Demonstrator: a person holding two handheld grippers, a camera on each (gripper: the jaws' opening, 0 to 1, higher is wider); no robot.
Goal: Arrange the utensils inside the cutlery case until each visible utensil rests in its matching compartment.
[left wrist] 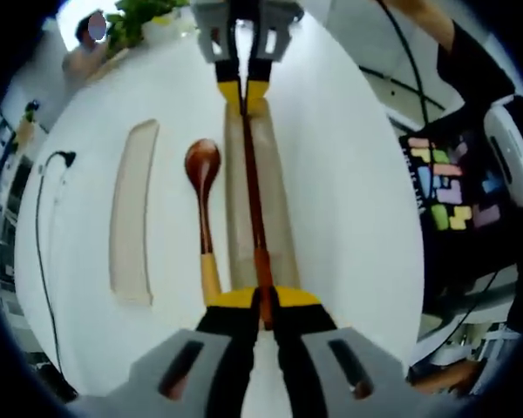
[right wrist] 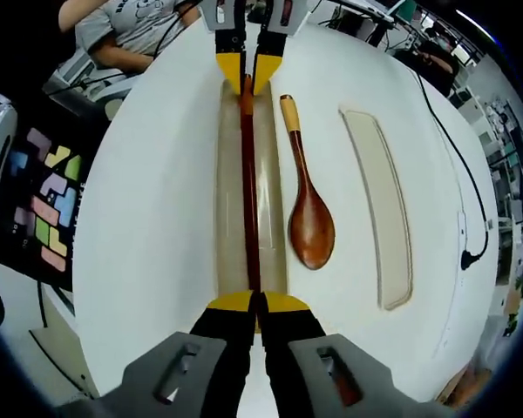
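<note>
Chopsticks (left wrist: pixel 254 187), dark reddish-brown and lying close together as one thin line, stretch lengthwise over the open cutlery case (left wrist: pixel 279 218), a long beige tray on the white table (left wrist: pixel 349 157). In the left gripper view, the left gripper (left wrist: pixel 265 305) has its yellow-tipped black jaws closed tight on one end of the chopsticks, while the right gripper (left wrist: pixel 243 91) comes in from the top of the view and pinches the opposite end just past the case's far edge. The right gripper view shows the same hold from the other side: the right gripper (right wrist: pixel 257 303) is clamped on the near end of the chopsticks (right wrist: pixel 249 183), and the left gripper (right wrist: pixel 247 77) clamps the far end, with the cutlery case (right wrist: pixel 273 200) running beneath them. Whether the chopsticks touch the case floor or hang just above it cannot be told. A wooden spoon (right wrist: pixel 307 196) with a brown bowl and a pale yellowish handle tip lies on the table just beside the case, parallel to it and outside it. Further to that side, well apart, the beige lid (right wrist: pixel 379 209) of the case lies flat on the table, also parallel. A black cable (right wrist: pixel 453 148) trails across the table beyond the lid.
</note>
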